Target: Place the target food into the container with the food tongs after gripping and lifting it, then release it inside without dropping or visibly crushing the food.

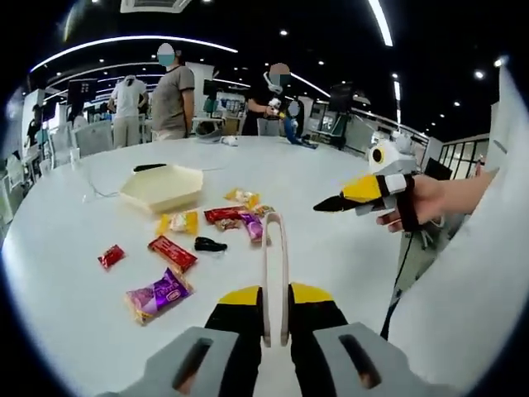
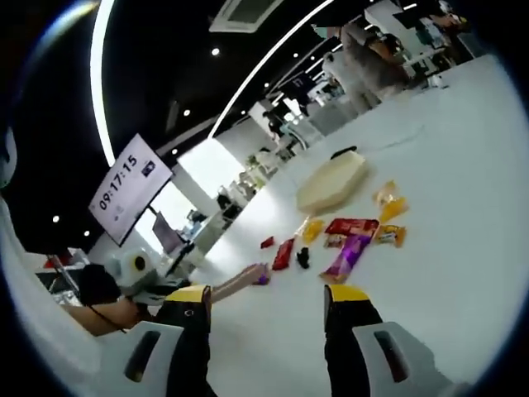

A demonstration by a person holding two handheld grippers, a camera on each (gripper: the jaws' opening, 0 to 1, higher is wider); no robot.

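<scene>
The left gripper (image 1: pixel 277 310) is seen at the bottom of the left gripper view with its yellow-tipped jaws brought together on the handle end of the pale food tongs (image 1: pixel 275 273), which are clamped upright between them. The tongs' two arms are seen running away from the jaws over the white table (image 1: pixel 74 289) and meeting in a rounded loop at the far end; nothing is held in them, and they are not seen touching any food.

In the right gripper view the right gripper (image 2: pixel 269 302) is shown with its jaws well apart and nothing between them. In the left gripper view that same gripper (image 1: pixel 335 203) is seen held by a hand (image 1: pixel 426 203) near the table's right edge, raised above the surface.

Toward the middle of the table, beyond the tongs' end, wrapped snacks are scattered: a purple packet (image 1: pixel 157 294), a red bar (image 1: pixel 172 252), a small red sweet (image 1: pixel 111 256), a yellow packet (image 1: pixel 178 222) and a small black item (image 1: pixel 209 244). A pale hexagonal container (image 1: pixel 162 187) is seen just beyond them, open and with nothing visible inside. People (image 1: pixel 172 91) are seen standing beyond the table's far edge.
</scene>
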